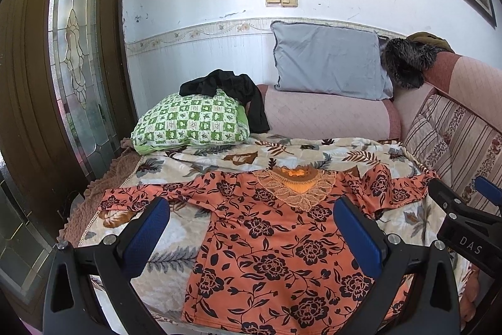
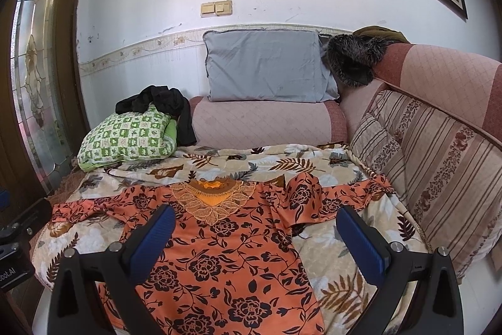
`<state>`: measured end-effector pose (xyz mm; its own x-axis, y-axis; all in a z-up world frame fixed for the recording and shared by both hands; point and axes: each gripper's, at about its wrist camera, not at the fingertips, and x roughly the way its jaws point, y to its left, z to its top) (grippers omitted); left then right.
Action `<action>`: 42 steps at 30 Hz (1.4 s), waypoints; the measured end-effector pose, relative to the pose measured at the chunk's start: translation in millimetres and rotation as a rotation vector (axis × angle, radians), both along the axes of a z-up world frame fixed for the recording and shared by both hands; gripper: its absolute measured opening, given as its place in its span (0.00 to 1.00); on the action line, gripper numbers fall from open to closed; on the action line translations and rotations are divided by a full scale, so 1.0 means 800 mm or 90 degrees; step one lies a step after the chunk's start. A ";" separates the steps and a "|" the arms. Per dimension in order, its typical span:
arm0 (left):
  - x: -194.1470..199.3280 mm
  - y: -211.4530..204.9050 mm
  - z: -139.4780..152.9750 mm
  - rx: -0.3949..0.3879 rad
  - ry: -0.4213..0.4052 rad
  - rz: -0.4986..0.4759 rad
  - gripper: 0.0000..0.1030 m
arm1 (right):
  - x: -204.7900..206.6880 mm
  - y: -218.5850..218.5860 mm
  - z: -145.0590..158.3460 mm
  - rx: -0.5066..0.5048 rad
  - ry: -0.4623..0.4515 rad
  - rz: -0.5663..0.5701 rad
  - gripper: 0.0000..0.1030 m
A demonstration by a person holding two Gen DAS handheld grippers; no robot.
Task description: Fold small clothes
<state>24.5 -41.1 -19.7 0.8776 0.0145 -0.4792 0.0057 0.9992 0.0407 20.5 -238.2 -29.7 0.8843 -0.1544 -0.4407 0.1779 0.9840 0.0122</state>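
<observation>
Both claws open, empty, above the blouse.
My left claw (image 1: pixel 251 228) and right claw (image 2: pixel 255 233) hold nothing; orange floral blouse (image 1: pixel 276 253) lies flat on the leaf-print blanket (image 1: pixel 194 159), sleeves spread.

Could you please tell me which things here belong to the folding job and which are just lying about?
For the job:
- orange floral top, spread flat
- left tongs, open
- right tongs, open

Lying about:
- green checked pillow
- black garment
- grey pillow
- furry dark item
</observation>
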 end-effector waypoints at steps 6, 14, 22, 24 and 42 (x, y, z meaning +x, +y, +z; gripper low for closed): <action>0.004 -0.001 -0.003 0.000 0.006 -0.002 1.00 | 0.003 -0.003 -0.003 0.002 0.004 0.000 1.00; 0.004 0.000 -0.005 -0.002 0.006 0.000 1.00 | 0.003 -0.004 -0.004 -0.001 0.004 -0.001 1.00; 0.005 0.000 -0.005 -0.001 0.007 0.000 1.00 | 0.003 -0.006 -0.005 0.001 0.005 0.000 1.00; 0.004 0.000 -0.005 -0.002 0.007 -0.001 1.00 | 0.003 -0.005 -0.004 -0.001 0.004 -0.002 1.00; 0.041 -0.003 -0.027 -0.012 0.043 -0.007 1.00 | 0.022 -0.009 -0.014 -0.006 0.022 -0.004 1.00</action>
